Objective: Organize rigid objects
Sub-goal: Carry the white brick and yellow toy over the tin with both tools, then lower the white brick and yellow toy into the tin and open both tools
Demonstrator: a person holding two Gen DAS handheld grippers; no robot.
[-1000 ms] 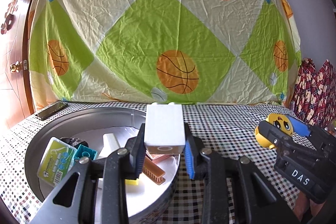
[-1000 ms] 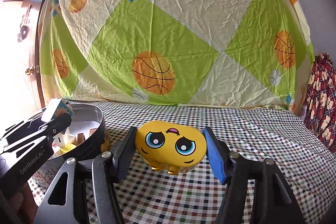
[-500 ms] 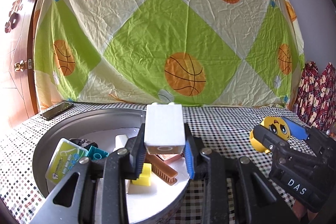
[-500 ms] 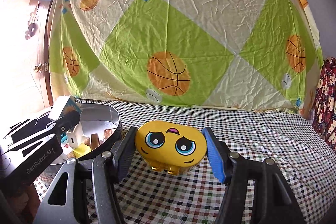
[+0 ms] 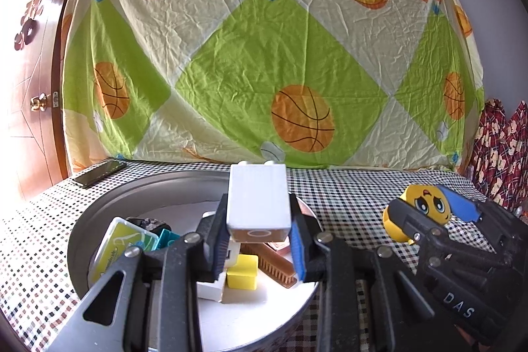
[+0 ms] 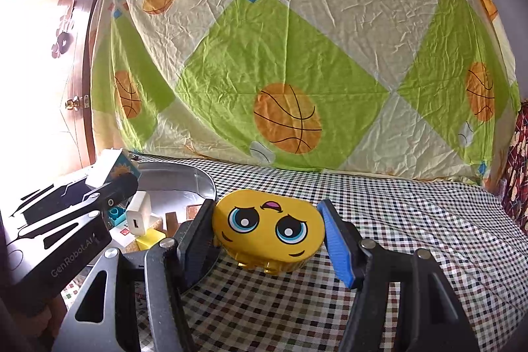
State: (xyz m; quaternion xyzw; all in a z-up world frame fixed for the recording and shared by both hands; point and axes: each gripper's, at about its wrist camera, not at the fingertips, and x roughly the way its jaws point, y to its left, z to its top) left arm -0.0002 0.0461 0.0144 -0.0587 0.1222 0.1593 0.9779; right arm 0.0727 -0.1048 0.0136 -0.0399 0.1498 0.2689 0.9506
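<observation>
closer now, the round metal tray (image 6: 198,177) has slid in beside the right gripper (image 6: 269,236), fingers clamped on the yellow face box (image 6: 267,228) at centre frame. left gripper (image 5: 257,240) grips the white block (image 5: 257,200) above the tray, centre of its view.

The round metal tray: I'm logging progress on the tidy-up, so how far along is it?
Partly done. The metal tray already holds a yellow block, brown comb, green card and other bits. In hand: the left gripper grips a white block above the tray; the right gripper holds the yellow face toy. Both remain to be placed.
</observation>
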